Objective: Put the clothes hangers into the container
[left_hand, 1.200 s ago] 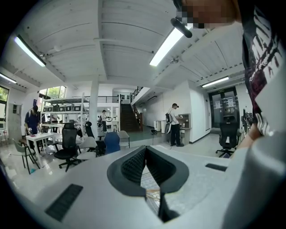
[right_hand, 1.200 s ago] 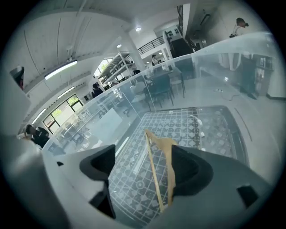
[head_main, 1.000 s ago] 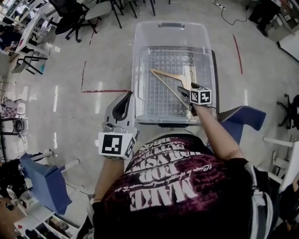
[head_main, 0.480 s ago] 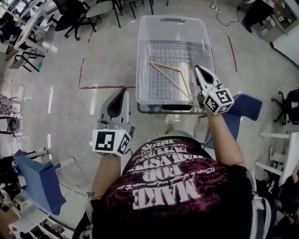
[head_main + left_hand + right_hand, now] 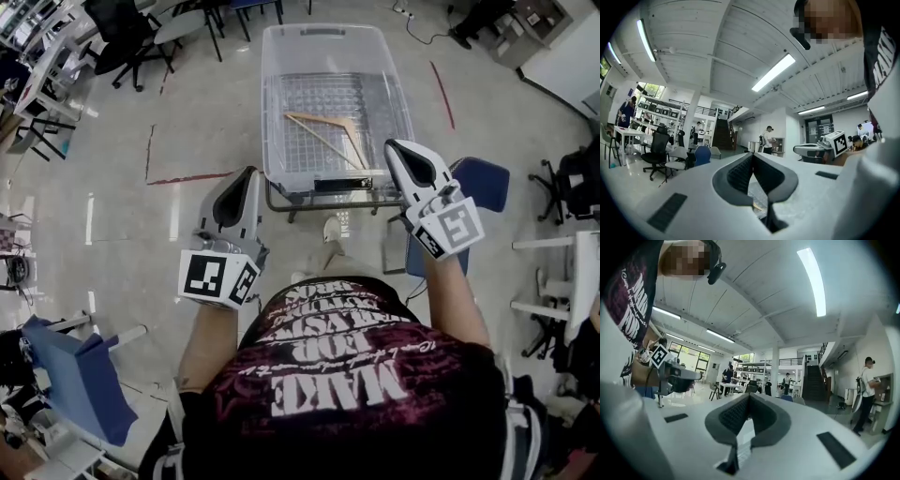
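A clear plastic container (image 5: 281,56) stands on a low cart in front of me. One wooden clothes hanger (image 5: 323,133) lies flat on its gridded floor. My right gripper (image 5: 392,144) is held just off the container's near right corner, shut and with nothing in it. At the near left corner my left gripper (image 5: 250,172) is also shut and holds nothing. Both point upward: in the left gripper view the jaws (image 5: 752,155) meet against the ceiling, and in the right gripper view the right gripper (image 5: 749,394) does the same.
A blue chair (image 5: 483,178) stands right of the cart and another blue seat (image 5: 80,375) at lower left. Office chairs and desks (image 5: 141,33) sit at the far left. Red tape lines (image 5: 187,178) mark the glossy floor. People stand in the distance.
My right gripper has let go of the hanger, drawn back out of the container and shut. The hanger now lies in the container. Both grippers have tilted upward.
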Action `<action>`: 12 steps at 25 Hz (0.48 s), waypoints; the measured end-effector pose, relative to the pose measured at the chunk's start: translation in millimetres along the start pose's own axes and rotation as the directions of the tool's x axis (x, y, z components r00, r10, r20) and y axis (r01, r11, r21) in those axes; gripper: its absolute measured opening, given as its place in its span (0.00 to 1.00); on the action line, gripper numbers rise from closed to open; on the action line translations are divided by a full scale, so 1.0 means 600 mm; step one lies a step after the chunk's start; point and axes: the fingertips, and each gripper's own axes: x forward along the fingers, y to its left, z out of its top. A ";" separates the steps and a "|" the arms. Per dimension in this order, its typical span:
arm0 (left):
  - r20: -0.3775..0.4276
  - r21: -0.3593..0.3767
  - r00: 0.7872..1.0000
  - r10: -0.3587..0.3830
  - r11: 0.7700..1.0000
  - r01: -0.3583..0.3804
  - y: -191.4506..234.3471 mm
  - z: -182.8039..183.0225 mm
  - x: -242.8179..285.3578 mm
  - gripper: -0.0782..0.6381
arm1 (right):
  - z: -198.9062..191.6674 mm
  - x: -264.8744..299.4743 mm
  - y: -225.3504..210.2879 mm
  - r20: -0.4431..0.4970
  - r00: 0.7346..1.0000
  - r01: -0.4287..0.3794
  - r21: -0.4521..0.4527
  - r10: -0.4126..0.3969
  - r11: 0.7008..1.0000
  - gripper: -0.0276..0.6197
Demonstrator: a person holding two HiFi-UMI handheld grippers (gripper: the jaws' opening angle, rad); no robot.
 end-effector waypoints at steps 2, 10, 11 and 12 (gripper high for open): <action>-0.005 0.009 1.000 -0.029 1.000 0.029 -0.020 -0.001 -0.010 0.12 | 0.011 -0.018 0.017 -0.010 1.000 0.012 0.005 -0.012 1.000 0.05; -0.012 0.023 0.997 -0.073 0.997 0.073 -0.046 0.002 -0.043 0.12 | 0.025 -0.053 0.058 -0.042 0.998 0.039 0.026 -0.037 0.999 0.05; -0.010 0.025 0.997 -0.074 0.997 0.074 -0.047 0.003 -0.045 0.12 | 0.026 -0.056 0.061 -0.043 0.998 0.038 0.027 -0.037 0.999 0.05; -0.008 0.026 0.997 -0.074 0.997 0.075 -0.048 0.003 -0.047 0.12 | 0.027 -0.057 0.065 -0.045 0.998 0.038 0.028 -0.036 0.999 0.05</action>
